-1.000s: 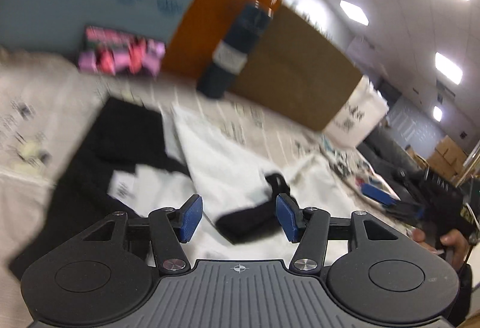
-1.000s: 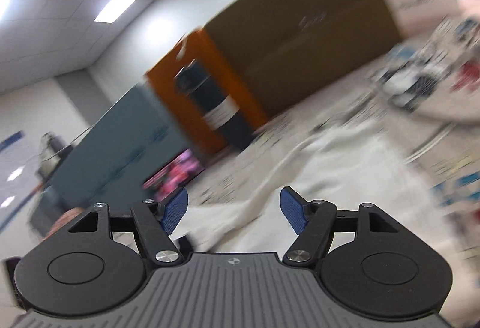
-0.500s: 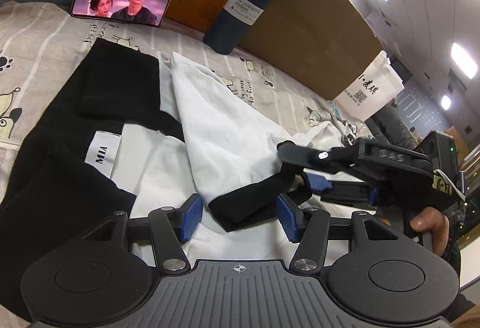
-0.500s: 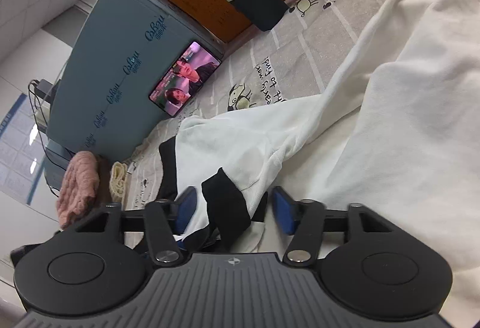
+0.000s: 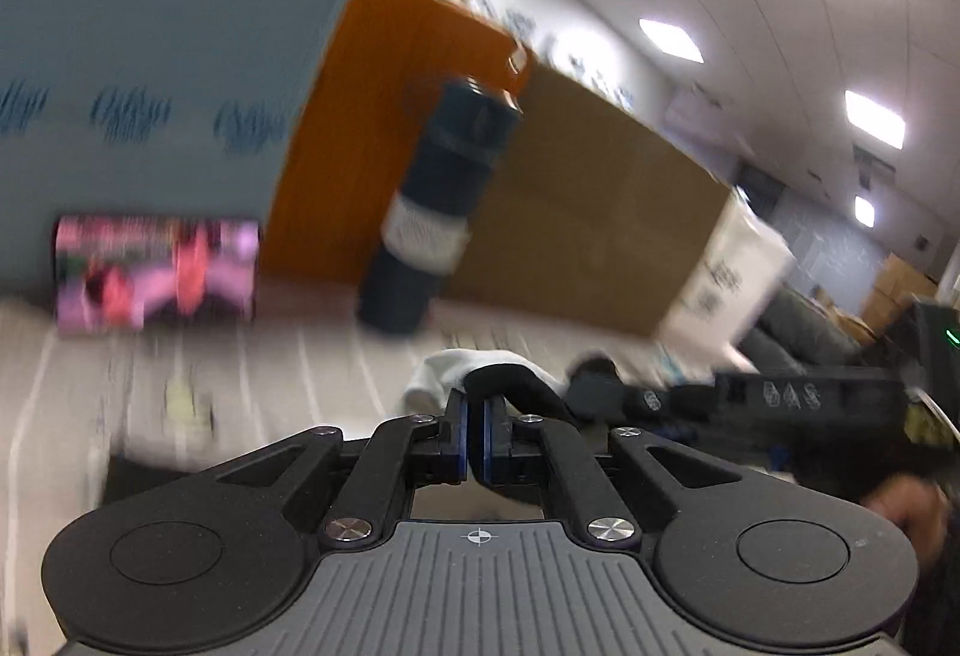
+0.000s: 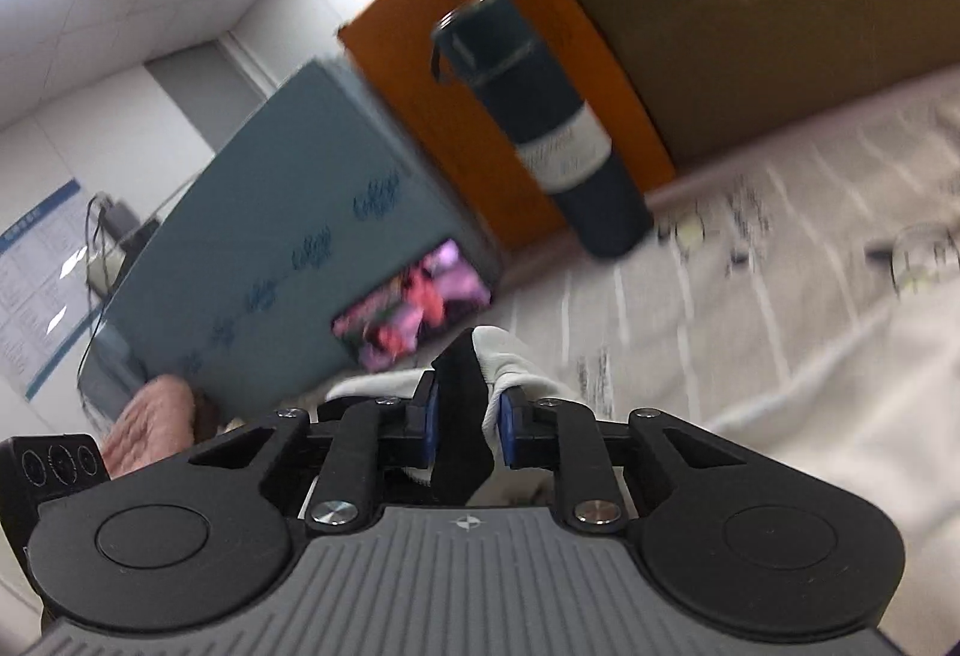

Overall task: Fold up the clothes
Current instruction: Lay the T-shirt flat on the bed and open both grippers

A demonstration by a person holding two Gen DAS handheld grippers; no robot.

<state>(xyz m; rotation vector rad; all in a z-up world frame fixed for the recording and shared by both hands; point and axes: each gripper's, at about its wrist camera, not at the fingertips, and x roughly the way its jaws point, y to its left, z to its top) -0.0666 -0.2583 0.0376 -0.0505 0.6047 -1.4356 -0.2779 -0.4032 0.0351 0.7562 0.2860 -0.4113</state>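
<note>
The garment is a white shirt with black cuffs. In the left wrist view my left gripper [image 5: 475, 437] is shut on the black cuff [image 5: 510, 383], with white cloth [image 5: 456, 365] bunched just beyond it. In the right wrist view my right gripper [image 6: 467, 423] is shut on the same black cuff [image 6: 459, 416] and the white sleeve [image 6: 504, 362]. The right gripper body [image 5: 780, 395] shows close on the right in the left wrist view. More white cloth [image 6: 840, 386] lies on the bed at the right.
A dark blue bottle [image 5: 441, 212] [image 6: 540, 128] stands ahead against an orange box [image 5: 384, 128] and a brown box [image 5: 588, 212]. A phone with a lit screen [image 5: 156, 275] [image 6: 414, 308] leans on a grey-blue box [image 6: 270, 248]. A pink cloth [image 6: 150, 422] lies left.
Both grippers have shut on the black cuff and sleeve and lifted; the views have swung up from the garment toward the bottle and boxes, with motion blur.
</note>
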